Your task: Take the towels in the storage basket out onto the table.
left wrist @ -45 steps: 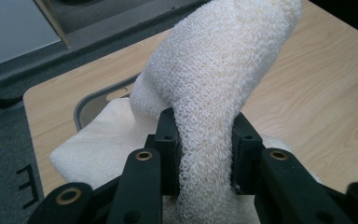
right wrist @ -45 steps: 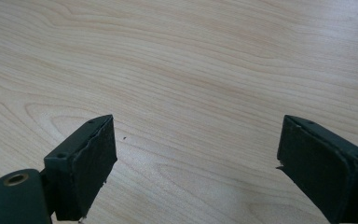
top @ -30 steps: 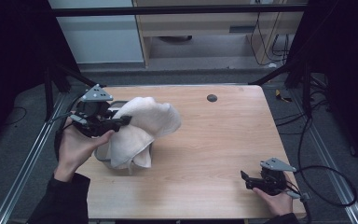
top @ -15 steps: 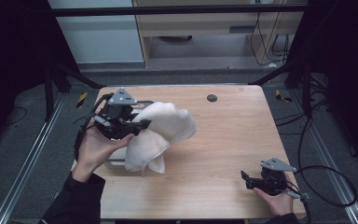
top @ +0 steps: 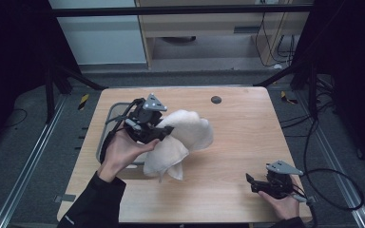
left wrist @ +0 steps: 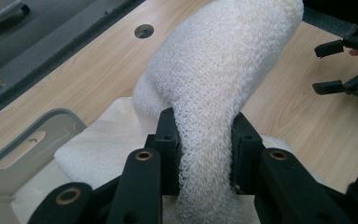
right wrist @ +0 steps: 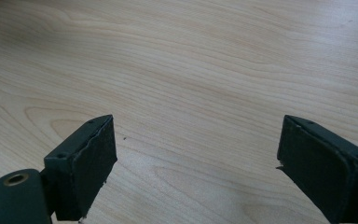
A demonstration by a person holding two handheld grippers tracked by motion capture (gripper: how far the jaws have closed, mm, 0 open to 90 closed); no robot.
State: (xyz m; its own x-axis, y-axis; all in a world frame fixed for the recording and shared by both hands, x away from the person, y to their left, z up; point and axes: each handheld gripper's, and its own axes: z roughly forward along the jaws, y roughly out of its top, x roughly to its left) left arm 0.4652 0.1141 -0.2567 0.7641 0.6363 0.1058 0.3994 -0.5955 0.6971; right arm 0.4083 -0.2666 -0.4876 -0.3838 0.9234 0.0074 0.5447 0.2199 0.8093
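So far the work looks only partly done, to judge by how the white towel [top: 183,142] lies. The left gripper [top: 164,134] has its jaws clamped on a thick fold of the towel [left wrist: 214,93], the knit cloth squeezed between the two black pads in the left gripper view, and it holds that fold raised off the wooden table [top: 247,142]. Part of the towel arches up and over toward the table's middle, while the rest sags down and rests on the tabletop just beside the grey tray [top: 105,137], which sits at the table's left edge. So the pick-up is made, but the cloth is bunched, not spread or folded, and it is in no final place that I can tell. The right gripper [top: 250,183] rests low at the table's near right corner, well apart from the towel, its jaws standing wide apart with nothing but bare wood [right wrist: 191,93] between them. What seems left: bringing the towel down flat, most likely with the right gripper taking a second hold on a free edge.
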